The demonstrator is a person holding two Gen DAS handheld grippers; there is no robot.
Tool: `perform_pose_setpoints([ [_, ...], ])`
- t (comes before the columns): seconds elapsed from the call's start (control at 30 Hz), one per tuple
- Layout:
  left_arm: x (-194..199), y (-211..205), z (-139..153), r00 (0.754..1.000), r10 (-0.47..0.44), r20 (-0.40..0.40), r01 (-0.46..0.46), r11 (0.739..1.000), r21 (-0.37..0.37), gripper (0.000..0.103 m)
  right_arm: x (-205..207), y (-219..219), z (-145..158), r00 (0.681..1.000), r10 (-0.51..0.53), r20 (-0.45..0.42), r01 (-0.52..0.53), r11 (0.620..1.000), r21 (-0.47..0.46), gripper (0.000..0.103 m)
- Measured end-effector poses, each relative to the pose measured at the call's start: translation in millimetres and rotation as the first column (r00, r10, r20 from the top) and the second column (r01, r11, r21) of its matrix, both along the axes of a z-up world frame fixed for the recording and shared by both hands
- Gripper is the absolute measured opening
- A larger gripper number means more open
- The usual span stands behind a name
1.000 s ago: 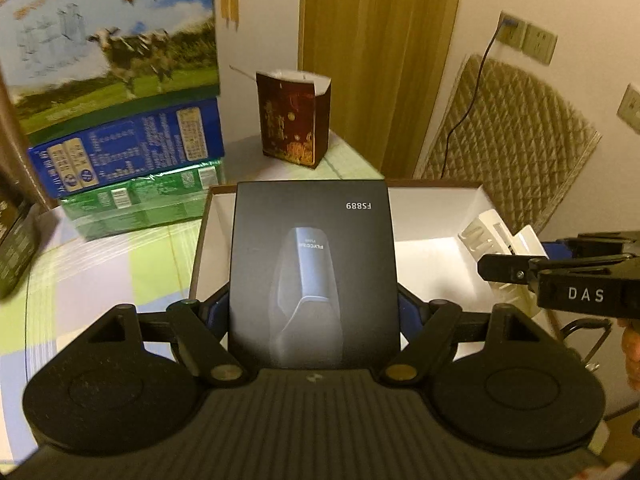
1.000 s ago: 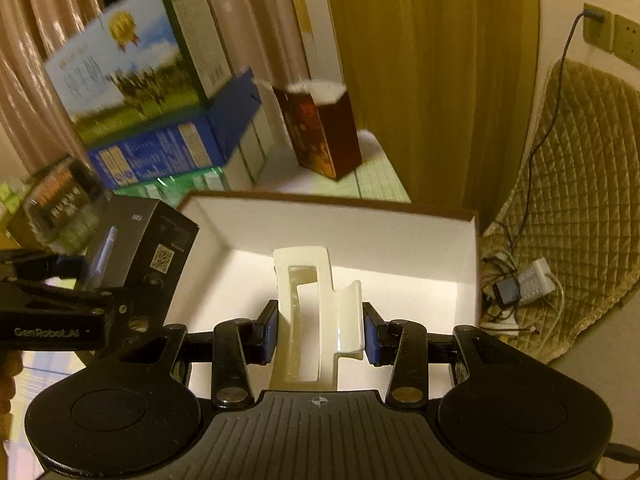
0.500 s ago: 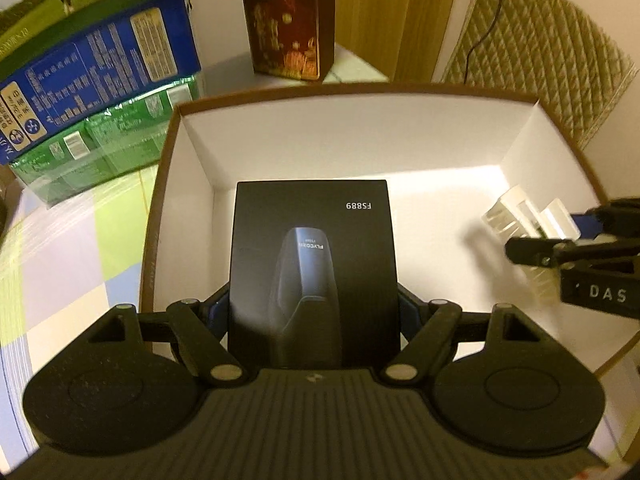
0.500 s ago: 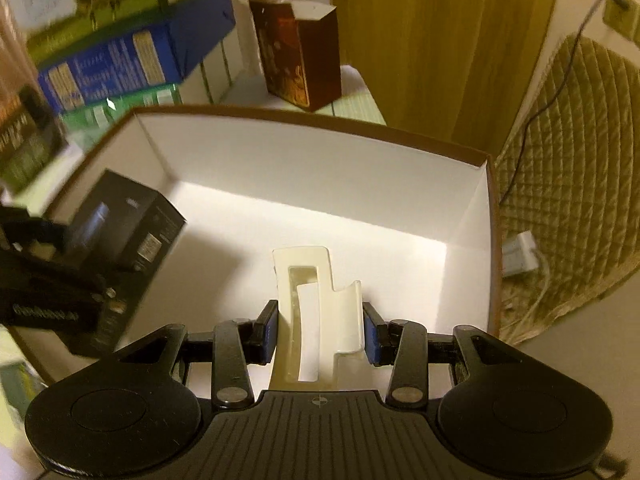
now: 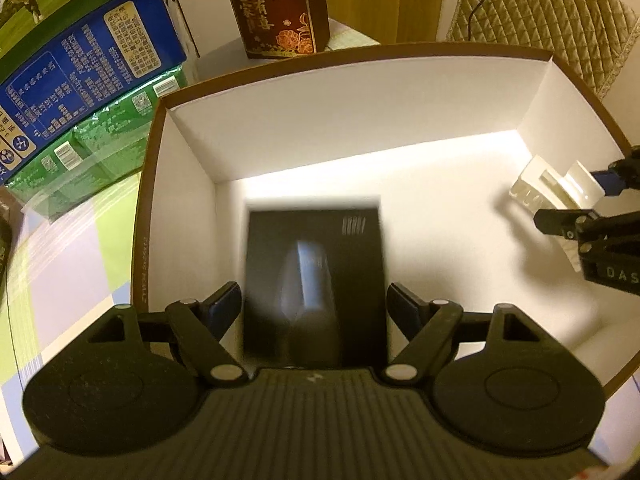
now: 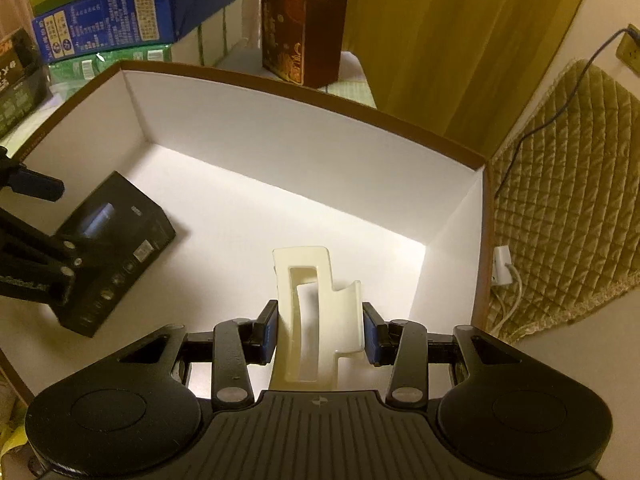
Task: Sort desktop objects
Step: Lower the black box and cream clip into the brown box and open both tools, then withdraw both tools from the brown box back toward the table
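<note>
Tongs, left [image 5: 314,300]: wide, blue pads just clear of both sides of the black box [image 5: 314,264]. No longer clamped on it as half a second back. Smaller and blurred in frame now, so judged let go and dropping away from the pads.

Tongs, right [image 6: 320,320]: narrow, pinched on the cream clip [image 6: 308,272], same hold as a second ago.

Change over the last second: both down from above the rim into the white-lined carton [image 5: 360,120] on the checked worktop [image 5: 72,240]. Meaning for the task: black box as good as delivered. Clip low over the carton floor, not yet released (probably the next thing to go).

Left view only: gaps at the pads, and the clip seen from the side near the carton's right wall, with its shadow beneath. Contact with the floor not readable.

Right view only: black box down on the carton floor at the left, lying askew, near end hidden behind the left tongs, so fully settled or not cannot be told. Also the firm pad contact on the clip's flanks.
</note>
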State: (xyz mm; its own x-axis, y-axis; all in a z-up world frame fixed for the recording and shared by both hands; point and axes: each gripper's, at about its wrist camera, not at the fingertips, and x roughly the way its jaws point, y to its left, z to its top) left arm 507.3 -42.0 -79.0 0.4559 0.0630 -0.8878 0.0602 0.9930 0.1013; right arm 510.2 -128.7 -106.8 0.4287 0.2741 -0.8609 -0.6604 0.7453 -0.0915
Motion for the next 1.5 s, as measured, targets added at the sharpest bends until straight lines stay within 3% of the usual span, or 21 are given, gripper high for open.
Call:
perform_pose_setpoints([
  [0.2, -1.3, 2.9, 1.1, 1.0, -0.014, 0.011, 0.013, 1.0, 0.013, 0.081, -4.1, -2.9, 3.3, 1.0, 0.009, -0.003, -0.009, 1.0, 0.017, 0.039],
  [0.27, -2.8, 4.1, 2.7, 1.0, -0.013, 0.017, 0.013, 1.0, 0.008, 0.081, -5.7, -3.2, 3.7, 1.0, 0.014, -0.005, -0.013, 1.0, 0.023, 0.047],
  [0.33, -6.3, 4.4, 6.6, 0.999, -0.017, 0.029, 0.017, 1.0, 0.001, 0.082, -9.4, -3.6, 6.4, 0.999, 0.05, -0.016, -0.049, 0.997, 0.058, 0.071],
  [0.4, -11.0, 4.8, 11.6, 0.999, -0.022, 0.046, 0.022, 1.0, -0.004, 0.086, -17.3, -4.7, 11.4, 0.999, 0.049, 0.021, -0.051, 0.997, 0.065, 0.09],
  [0.47, -19.1, 6.1, 18.6, 0.997, -0.03, 0.071, 0.031, 0.999, -0.013, 0.087, -24.4, -7.1, 17.2, 0.996, 0.068, 0.051, -0.072, 0.994, 0.082, 0.091],
  [0.93, -61.0, 19.2, 45.4, 0.991, -0.032, 0.128, 0.038, 0.998, -0.047, 0.092, -46.4, -25.0, 35.3, 1.0, 0.003, 0.025, -0.006, 0.993, 0.116, 0.101],
  [1.5, -135.2, 25.1, 75.9, 0.977, -0.019, 0.213, 0.04, 0.995, -0.091, 0.092, -90.4, -58.9, 65.1, 0.998, 0.006, 0.059, -0.019, 0.975, 0.22, 0.101],
])
